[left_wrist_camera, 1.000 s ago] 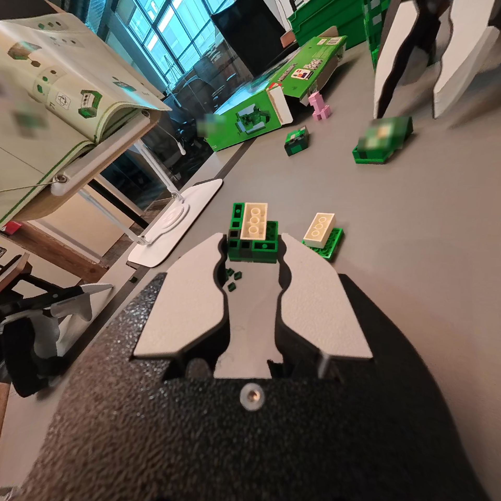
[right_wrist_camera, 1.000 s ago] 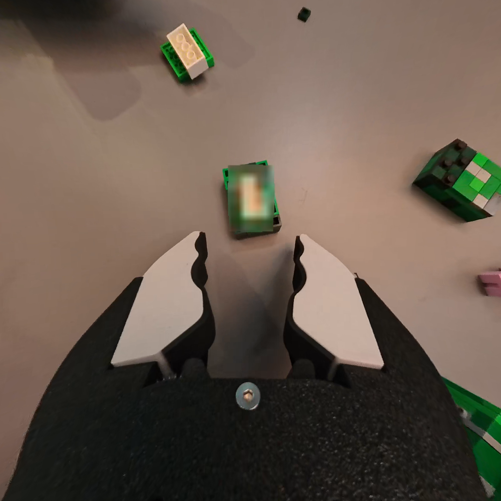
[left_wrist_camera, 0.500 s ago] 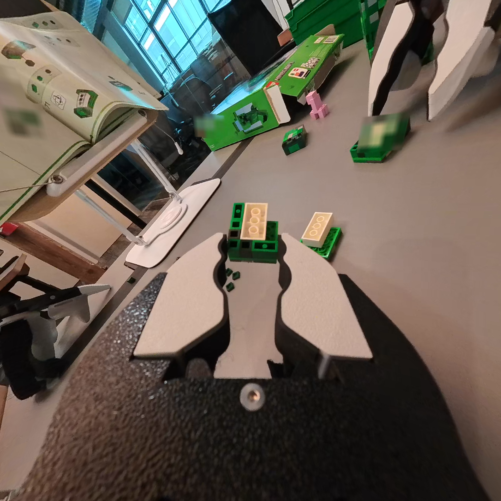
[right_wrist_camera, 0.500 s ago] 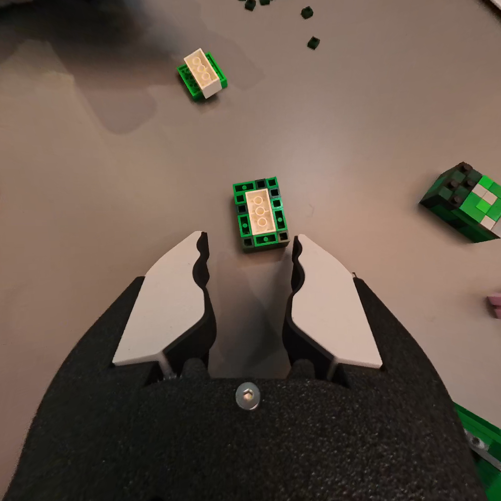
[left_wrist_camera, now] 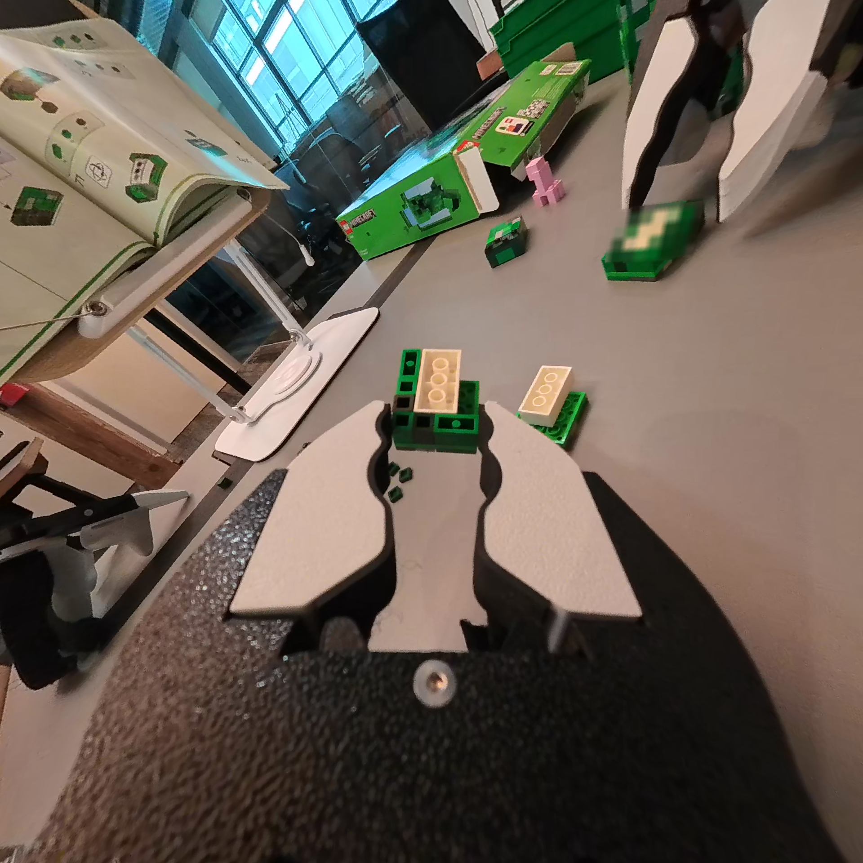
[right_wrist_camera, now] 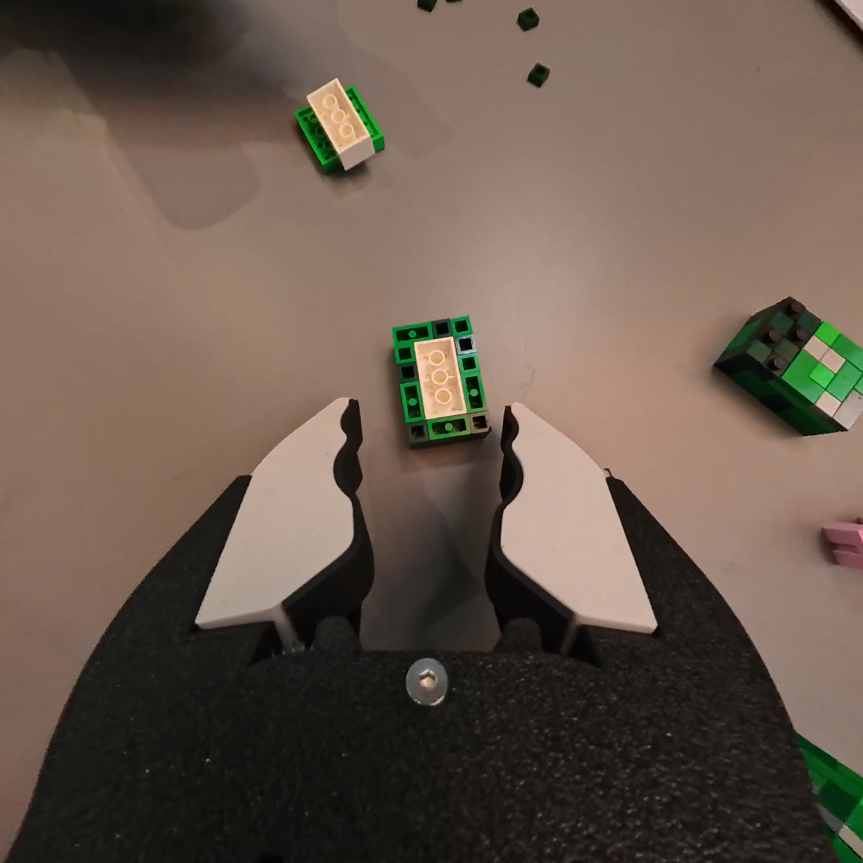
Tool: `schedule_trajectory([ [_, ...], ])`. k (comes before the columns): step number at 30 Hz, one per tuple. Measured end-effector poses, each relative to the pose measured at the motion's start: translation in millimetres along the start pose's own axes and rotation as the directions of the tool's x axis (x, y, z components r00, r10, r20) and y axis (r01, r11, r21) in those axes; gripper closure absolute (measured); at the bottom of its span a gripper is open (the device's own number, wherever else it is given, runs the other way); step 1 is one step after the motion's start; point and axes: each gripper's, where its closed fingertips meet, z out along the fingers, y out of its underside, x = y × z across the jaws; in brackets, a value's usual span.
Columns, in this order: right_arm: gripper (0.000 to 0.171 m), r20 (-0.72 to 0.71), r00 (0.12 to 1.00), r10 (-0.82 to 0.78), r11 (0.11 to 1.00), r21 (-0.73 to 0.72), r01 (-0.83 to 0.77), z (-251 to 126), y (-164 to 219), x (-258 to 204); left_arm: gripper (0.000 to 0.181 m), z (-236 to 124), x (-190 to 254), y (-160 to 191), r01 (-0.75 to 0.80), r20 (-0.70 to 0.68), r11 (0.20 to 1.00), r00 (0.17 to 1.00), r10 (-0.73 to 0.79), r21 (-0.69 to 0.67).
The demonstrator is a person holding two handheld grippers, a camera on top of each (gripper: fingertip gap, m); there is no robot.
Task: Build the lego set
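Green-framed block (right_wrist_camera: pixel 441 380): on the table, just ahead of right gripper (right_wrist_camera: pixel 432 413), centred on the gap.
Long axis: along the fingers.
Right jaws: apart, empty.
Left gripper (left_wrist_camera: pixel 436 413): apart too, at its own half-built block (left_wrist_camera: pixel 436 404).

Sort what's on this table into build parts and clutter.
Build parts:
- green-bordered assembly before the right gripper
- matching assembly at the left gripper
- white brick on green plate
- green cube head
- loose dark studs
- instruction booklet

Clutter:
- set box
- pink figure
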Motion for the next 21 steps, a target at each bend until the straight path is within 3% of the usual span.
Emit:
schedule_trajectory([
  [21,0.119,0.048,0.999,0.003,1.000,-0.024,-0.002,-1.1,7.2,-17.8,0.147,0.0,1.0,0.4,-0.004,-0.005,1.000,1.000,0.004,-0.003],
])
